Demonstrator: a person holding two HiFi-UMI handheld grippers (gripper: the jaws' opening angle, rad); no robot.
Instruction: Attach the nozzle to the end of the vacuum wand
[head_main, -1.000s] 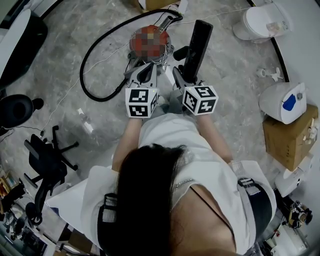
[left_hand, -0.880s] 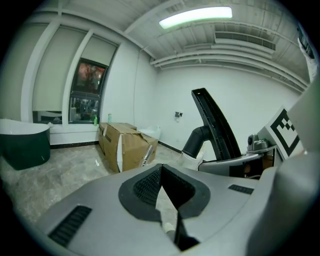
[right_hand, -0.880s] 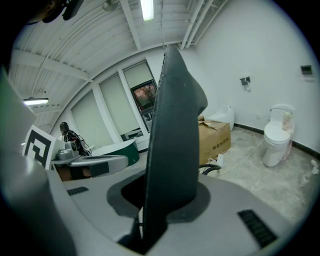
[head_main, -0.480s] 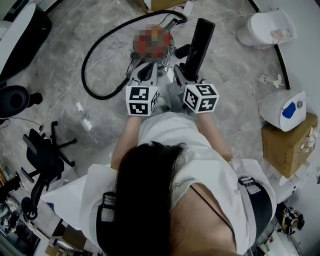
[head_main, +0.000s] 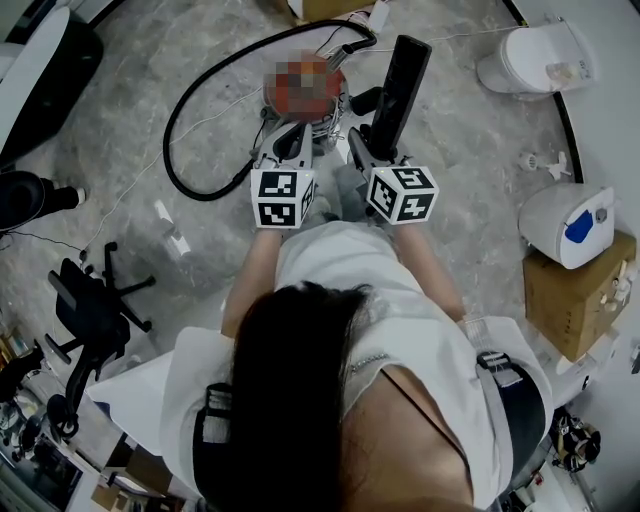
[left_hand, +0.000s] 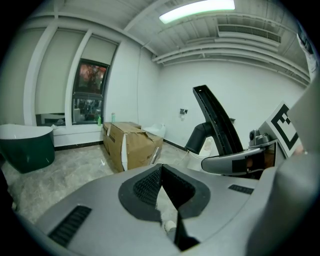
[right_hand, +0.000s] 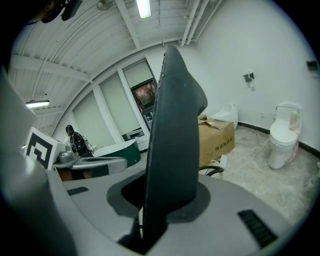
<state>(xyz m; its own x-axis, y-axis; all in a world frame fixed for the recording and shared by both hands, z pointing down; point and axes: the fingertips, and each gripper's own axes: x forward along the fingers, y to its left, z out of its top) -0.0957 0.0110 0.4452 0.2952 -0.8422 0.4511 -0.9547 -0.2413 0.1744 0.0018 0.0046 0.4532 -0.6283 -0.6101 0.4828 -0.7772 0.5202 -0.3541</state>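
Observation:
My right gripper (head_main: 372, 150) is shut on the lower end of a long black nozzle (head_main: 401, 82), which sticks up and away from me. In the right gripper view the nozzle (right_hand: 172, 125) fills the middle, clamped between the jaws (right_hand: 162, 202). My left gripper (head_main: 290, 148) is shut with nothing in it; its jaws (left_hand: 161, 175) meet in the left gripper view, where the nozzle (left_hand: 216, 122) shows to the right. A red vacuum canister (head_main: 303, 85) sits on the floor just beyond both grippers. Its black hose (head_main: 190, 120) loops to the left, and the hose's end piece (head_main: 350, 42) lies behind the canister.
A toilet (head_main: 535, 45) stands at the far right. A white appliance (head_main: 570, 215) and a cardboard box (head_main: 570, 290) sit on the right. An office chair (head_main: 90, 320) is at the left. Another cardboard box (left_hand: 130, 145) and a green tub (left_hand: 25, 145) lie ahead.
Both grippers have drifted a little forward toward the canister, the right one still carrying the nozzle. Neither grip has altered.

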